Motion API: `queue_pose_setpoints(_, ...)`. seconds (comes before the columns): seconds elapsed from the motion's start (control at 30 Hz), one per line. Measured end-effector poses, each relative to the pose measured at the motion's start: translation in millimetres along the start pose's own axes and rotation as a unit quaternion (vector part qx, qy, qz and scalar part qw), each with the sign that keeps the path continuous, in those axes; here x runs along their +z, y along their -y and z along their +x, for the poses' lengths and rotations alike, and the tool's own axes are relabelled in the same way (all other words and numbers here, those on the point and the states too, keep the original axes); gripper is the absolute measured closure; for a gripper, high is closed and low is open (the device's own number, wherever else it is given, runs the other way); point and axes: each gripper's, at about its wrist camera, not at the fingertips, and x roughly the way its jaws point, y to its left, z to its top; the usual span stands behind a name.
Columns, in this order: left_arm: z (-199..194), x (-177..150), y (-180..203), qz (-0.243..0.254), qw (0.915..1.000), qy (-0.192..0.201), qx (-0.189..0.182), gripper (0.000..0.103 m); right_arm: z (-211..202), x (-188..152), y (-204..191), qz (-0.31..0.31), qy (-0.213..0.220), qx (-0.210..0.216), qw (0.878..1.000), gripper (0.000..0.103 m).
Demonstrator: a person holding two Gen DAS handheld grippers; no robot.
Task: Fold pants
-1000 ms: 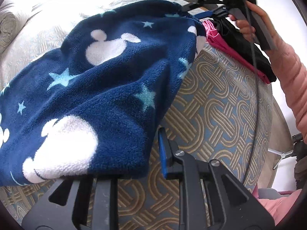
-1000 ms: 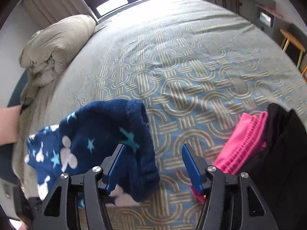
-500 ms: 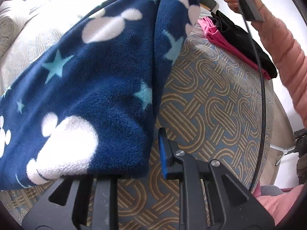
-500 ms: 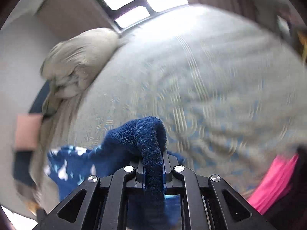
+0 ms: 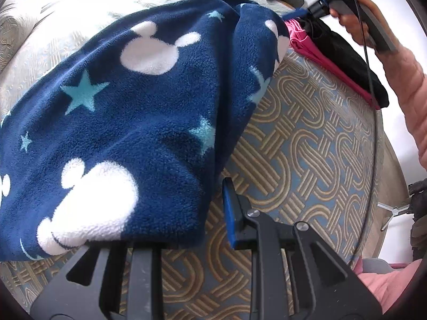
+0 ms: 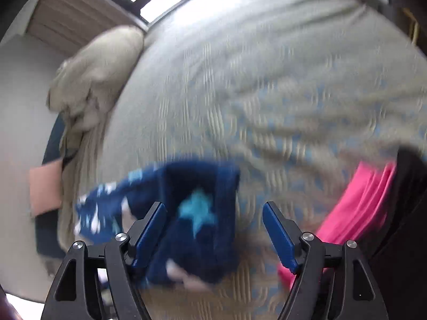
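Bed: patterned bedspread [image 5: 307, 144] with interlaced gold loops on blue carries everything; a bunched beige quilt [image 6: 93, 74] sits at the far left in the right wrist view.
Pants: navy fleece pants [image 5: 128, 122] with white mouse heads and teal stars lie across the bed's left and middle, one end at the left tongs, the other near the right tongs.
Left tongs [image 5: 170, 226]: fabric drapes over the left finger and hides it; only the right blue pad is bare, so I cannot tell if they grip.
Right tongs [image 6: 214, 229]: spread wide, the folded pants end lying between the pads, apparently not pinched; this view is blurred.
Neighbouring pile: pink garment [image 5: 315, 50] and black garment [image 5: 344, 53] lie just right of the pants.
Doing it well: judged, lay the carried end squarely over the lower layer, match edges, smooth the thick fleece, and keep clear of the pink pile.
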Motion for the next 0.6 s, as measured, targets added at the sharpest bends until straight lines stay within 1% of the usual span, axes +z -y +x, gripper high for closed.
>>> queue_pose_setpoints(0.03,0.4,-0.3,-0.8,-0.001,1.0000,-0.001,0.001,0.078,6.4,-6.7,-1.6,-0.005,-0.010,-0.021,1.000,0.026)
queue_pose_setpoints(0.07,1.0,0.1,-1.9,-0.003,1.0000,-0.001,0.001,0.078,16.3,-14.1,-5.2,-0.016,-0.023,-0.028,0.999,0.026)
queue_pose_setpoints(0.13,1.1,1.4,-3.2,-0.008,1.0000,-0.002,0.000,0.078,29.6,-21.0,-12.1,-0.029,-0.039,-0.021,0.999,0.026)
queue_pose_setpoints(0.17,0.4,2.2,-3.6,-0.010,0.9999,-0.002,0.001,0.078,41.3,-24.2,-19.1,-0.043,-0.053,-0.031,0.997,0.026)
queue_pose_setpoints(0.23,-1.7,2.5,-4.2,-0.016,0.9999,0.000,0.000,0.078,55.2,-26.0,-28.9,-0.067,-0.068,-0.049,0.994,0.027)
queue_pose_setpoints(0.27,-1.3,2.8,-3.7,-0.021,0.9998,0.002,-0.002,0.078,61.6,-28.0,-34.8,-0.072,-0.083,-0.039,0.993,0.032)
queue_pose_setpoints(0.3,-2.0,3.0,-5.4,-0.027,0.9996,0.005,-0.005,0.078,68.1,-29.3,-40.5,-0.074,-0.094,-0.030,0.992,0.052)
queue_pose_setpoints(0.33,-4.1,2.3,-7.8,-0.031,0.9995,0.007,-0.007,0.078,70.2,-32.1,-50.4,-0.094,-0.087,-0.071,0.989,0.062)
queue_pose_setpoints(0.37,-5.9,2.6,-8.2,-0.032,0.9994,0.009,-0.008,0.078,68.8,-33.5,-57.9,-0.112,-0.078,-0.096,0.986,0.069)
queue_pose_setpoints(0.4,-9.0,3.1,-6.6,-0.026,0.9995,0.013,-0.007,0.078,64.8,-35.2,-65.9,-0.128,-0.065,-0.115,0.983,0.073)
queue_pose_setpoints(0.43,-11.6,3.9,-4.3,-0.020,0.9996,0.017,-0.004,0.078,56.4,-37.8,-75.8,-0.150,-0.047,-0.140,0.978,0.074)
queue_pose_setpoints(0.47,-16.1,3.9,-1.3,-0.011,0.9997,0.023,-0.001,0.078,45.1,-40.4,-86.1,-0.179,-0.024,-0.174,0.968,0.076)
queue_pose_setpoints(0.5,-18.6,5.7,1.7,-0.003,0.9996,0.027,0.002,0.078,38.0,-42.2,-91.3,-0.205,-0.012,-0.206,0.957,0.076)
queue_pose_setpoints(0.53,-18.8,7.2,3.5,0.000,0.9996,0.026,0.004,0.077,33.6,-43.8,-93.8,-0.224,-0.015,-0.234,0.946,0.076)
queue_pose_setpoints(0.57,-17.4,8.0,3.1,-0.002,0.9997,0.024,0.002,0.074,33.1,-44.1,-92.0,-0.225,-0.023,-0.245,0.943,0.075)
queue_pose_setpoints(0.6,-14.3,7.9,3.4,-0.005,0.9998,0.021,-0.001,0.070,34.4,-44.0,-88.2,-0.220,-0.032,-0.258,0.940,0.069)
